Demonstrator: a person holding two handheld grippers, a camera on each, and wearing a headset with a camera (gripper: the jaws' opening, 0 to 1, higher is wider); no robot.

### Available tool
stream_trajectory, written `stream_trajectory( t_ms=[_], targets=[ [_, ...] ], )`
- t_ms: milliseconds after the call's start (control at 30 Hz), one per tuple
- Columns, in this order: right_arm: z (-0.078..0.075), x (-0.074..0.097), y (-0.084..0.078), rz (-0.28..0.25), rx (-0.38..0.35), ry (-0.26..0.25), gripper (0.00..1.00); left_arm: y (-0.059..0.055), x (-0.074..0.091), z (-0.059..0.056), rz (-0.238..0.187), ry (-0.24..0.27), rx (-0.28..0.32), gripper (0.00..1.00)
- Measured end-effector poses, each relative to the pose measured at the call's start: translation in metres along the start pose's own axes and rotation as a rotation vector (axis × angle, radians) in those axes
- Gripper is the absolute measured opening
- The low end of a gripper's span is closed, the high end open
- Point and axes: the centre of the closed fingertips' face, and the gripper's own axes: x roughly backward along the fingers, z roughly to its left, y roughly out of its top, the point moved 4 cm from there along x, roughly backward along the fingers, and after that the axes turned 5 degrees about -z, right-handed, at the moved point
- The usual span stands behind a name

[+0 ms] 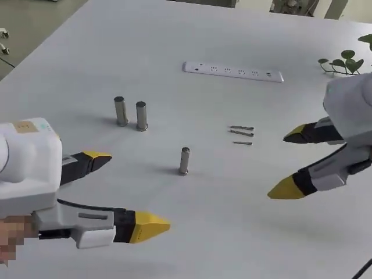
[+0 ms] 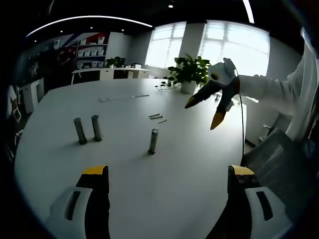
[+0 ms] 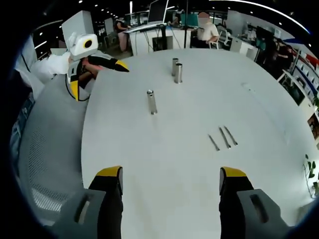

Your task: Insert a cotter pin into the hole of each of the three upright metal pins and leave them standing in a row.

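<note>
Wide open and empty, the left tool [image 1: 136, 189] and right tool [image 1: 278, 167] hover over the table [image 1: 232, 232], where three metal pins [image 1: 141, 115] stand and cotter pins [image 1: 241, 134] lie nearer the right, best pinched singly by the head.

The left tool [image 1: 125, 190] sits low on the left, yellow-tipped jaws spread wide and empty, pointing right. The right tool [image 1: 281, 165] faces it from the right, jaws likewise apart, holding nothing.
</note>
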Motion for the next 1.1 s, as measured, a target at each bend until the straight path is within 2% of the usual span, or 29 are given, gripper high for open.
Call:
stream_trajectory(
  t_ms=[133,267,367,567,633,800,933,1000,1100],
  targets=[
    [-0.015,-0.015,-0.004,0.037,0.018,0.009,0.68,0.000,0.000,-0.001,0.000,-0.007,0.000,0.99],
    [-0.030,-0.025,-0.004,0.076,0.004,-0.007,0.60,0.000,0.000,-0.003,0.009,-0.017,-0.005,0.99],
    [-0.041,-0.031,-0.003,0.130,0.056,-0.013,0.50,0.001,0.001,0.000,0.009,-0.003,-0.017,0.97],
    [-0.053,-0.041,0.007,0.173,0.102,-0.012,0.42,0.004,0.005,0.003,-0.008,0.005,-0.004,0.96],
    [-0.056,-0.045,0.010,0.183,0.125,-0.006,0.35,0.003,0.005,0.004,-0.004,0.006,-0.003,0.95],
    [-0.070,-0.054,0.015,0.199,0.157,-0.033,0.13,0.001,0.006,0.003,0.009,0.000,-0.006,0.94],
    [-0.075,-0.059,0.019,0.205,0.167,-0.029,0.11,-0.001,0.006,0.004,0.009,-0.001,0.004,0.93],
    [-0.083,-0.062,0.019,0.217,0.183,-0.029,0.09,-0.002,0.006,0.005,0.010,0.008,0.010,0.92],
    [-0.082,-0.066,0.020,0.238,0.199,-0.010,0.04,-0.002,0.008,0.009,-0.003,0.031,0.034,0.93]
  ],
)
